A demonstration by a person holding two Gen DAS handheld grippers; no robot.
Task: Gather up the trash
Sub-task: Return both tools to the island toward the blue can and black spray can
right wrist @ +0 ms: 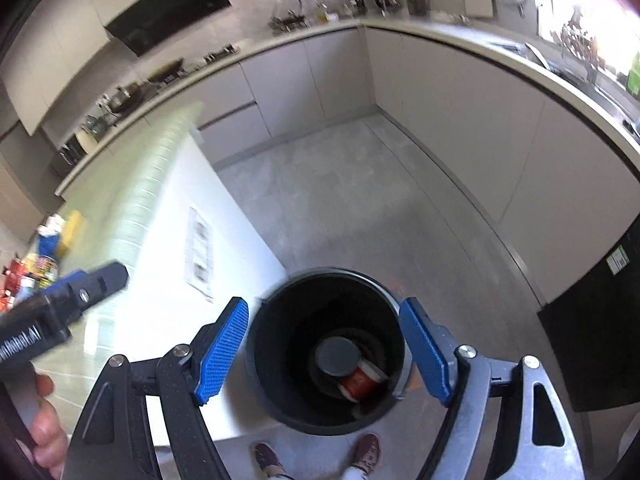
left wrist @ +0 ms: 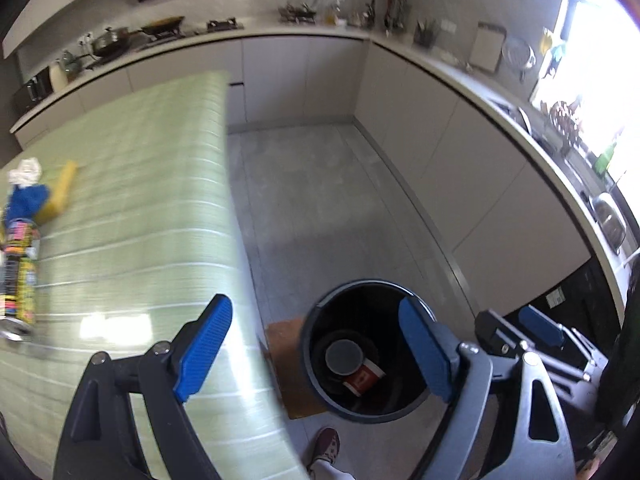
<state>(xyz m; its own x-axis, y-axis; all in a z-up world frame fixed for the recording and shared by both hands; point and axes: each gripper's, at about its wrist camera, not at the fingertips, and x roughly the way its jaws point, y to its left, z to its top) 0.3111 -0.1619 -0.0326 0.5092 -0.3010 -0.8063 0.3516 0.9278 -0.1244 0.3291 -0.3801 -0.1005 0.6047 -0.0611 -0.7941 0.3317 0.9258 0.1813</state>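
Observation:
A dark round trash bin (left wrist: 316,328) stands on the floor beside the table; it also shows in the right wrist view (right wrist: 272,320). Inside lies a red and white cup (left wrist: 366,378), also in the right wrist view (right wrist: 360,384), with its grey bottom up. My left gripper (left wrist: 316,350) is open and empty, over the table edge and bin. My right gripper (right wrist: 324,354) is open and empty, straight above the bin. On the table's far left lie a colourful can (left wrist: 18,276), a blue wrapper (left wrist: 26,200), crumpled white paper (left wrist: 26,170) and a yellow sponge (left wrist: 64,192).
The table has a green striped cloth (left wrist: 140,200) and a white side (right wrist: 224,240). Grey cabinets and a cluttered counter (left wrist: 304,32) run along the back and right. A brown mat (left wrist: 284,360) lies under the bin. The person's shoes (right wrist: 316,456) are below.

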